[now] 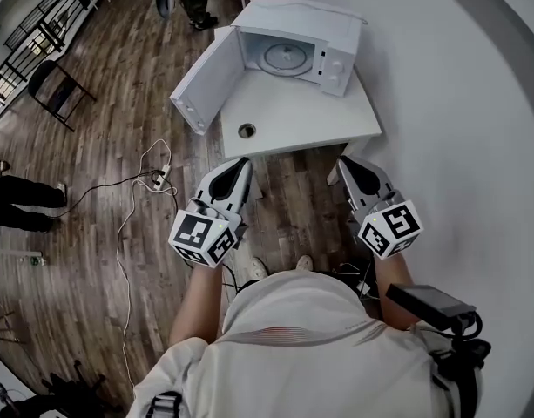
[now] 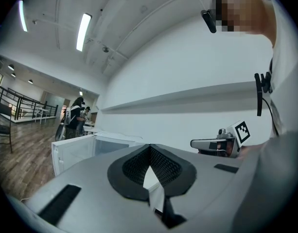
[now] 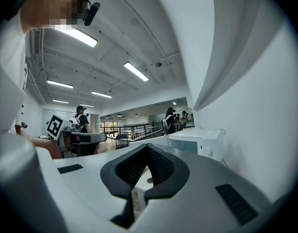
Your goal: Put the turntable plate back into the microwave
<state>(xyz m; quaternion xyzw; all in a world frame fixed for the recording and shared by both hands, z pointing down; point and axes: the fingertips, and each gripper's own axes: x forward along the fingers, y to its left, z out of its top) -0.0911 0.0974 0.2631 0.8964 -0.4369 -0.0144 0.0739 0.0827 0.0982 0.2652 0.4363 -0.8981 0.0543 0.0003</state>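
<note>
The plate (image 1: 287,57) lies inside the microwave (image 1: 336,33) at the upper centre of the head view, with the door (image 1: 206,81) swung wide to the left, so the placing looks done. The left gripper (image 1: 240,165) and right gripper (image 1: 345,165) hang short of the bench (image 1: 310,116), each with its jaws pressed together and holding nothing. The next move is probably to close the door, which calls for a push on its outer edge. The plate is small and far off, so whether it sits true on its hub cannot be told, and neither gripper view shows it.
</note>
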